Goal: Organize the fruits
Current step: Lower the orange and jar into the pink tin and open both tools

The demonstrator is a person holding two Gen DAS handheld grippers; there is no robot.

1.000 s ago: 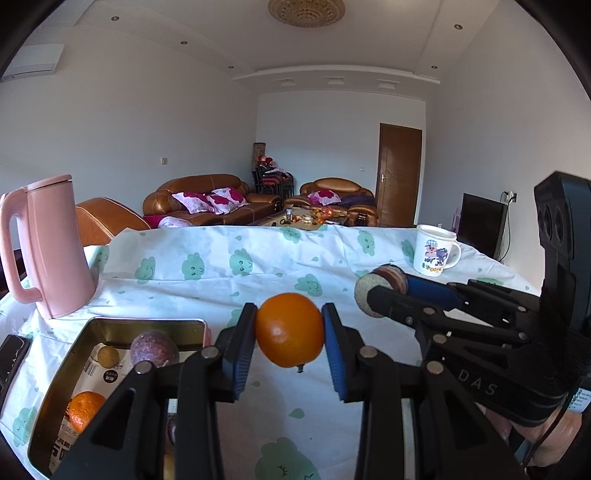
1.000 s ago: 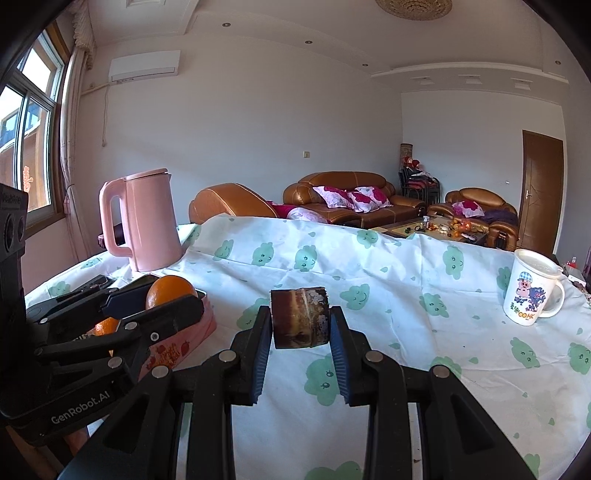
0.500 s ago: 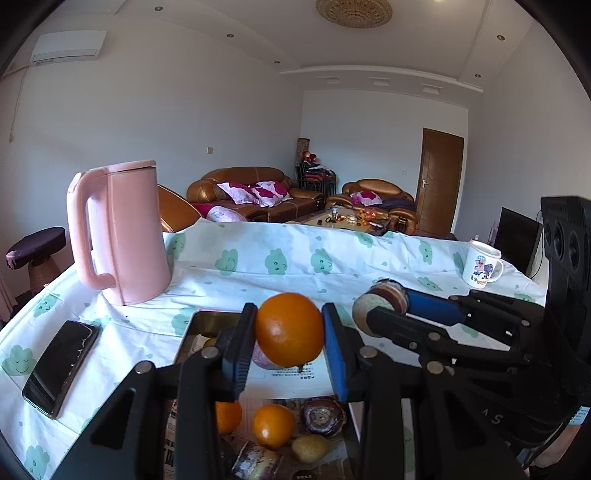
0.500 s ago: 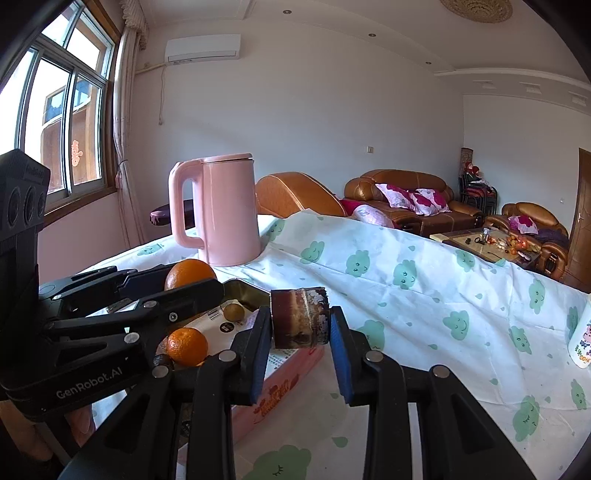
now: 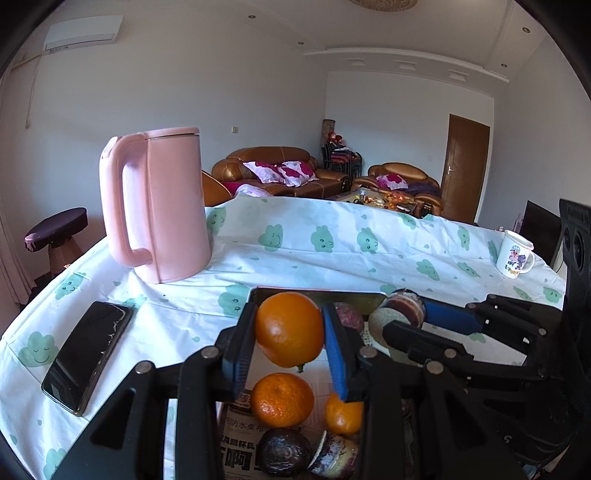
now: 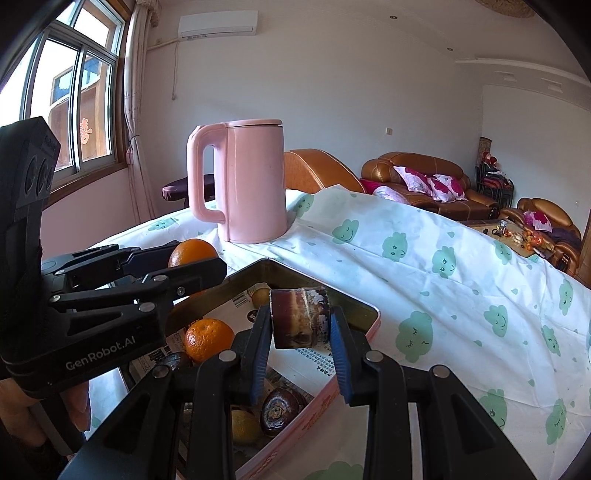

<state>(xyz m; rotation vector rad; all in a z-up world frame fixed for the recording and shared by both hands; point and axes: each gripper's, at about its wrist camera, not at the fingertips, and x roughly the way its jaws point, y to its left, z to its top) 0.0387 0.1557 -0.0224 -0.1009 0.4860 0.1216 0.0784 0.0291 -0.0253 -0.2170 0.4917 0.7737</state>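
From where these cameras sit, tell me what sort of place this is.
Most likely a home living room. Brown leather sofas with patterned cushions stand behind the table, a wall air conditioner hangs beside a curtained window, and a pink kettle and a cartoon mug rest on the cloud-print tablecloth.

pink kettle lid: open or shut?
Shut. The lid sits flat and flush on top of the pink kettle, with no gap at the rim in either wrist view. What is inside cannot be told.

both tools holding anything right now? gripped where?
Left tool: orange, pads clamped on its two opposite sides. Right tool: brown cut fruit piece, pads on its two ends.
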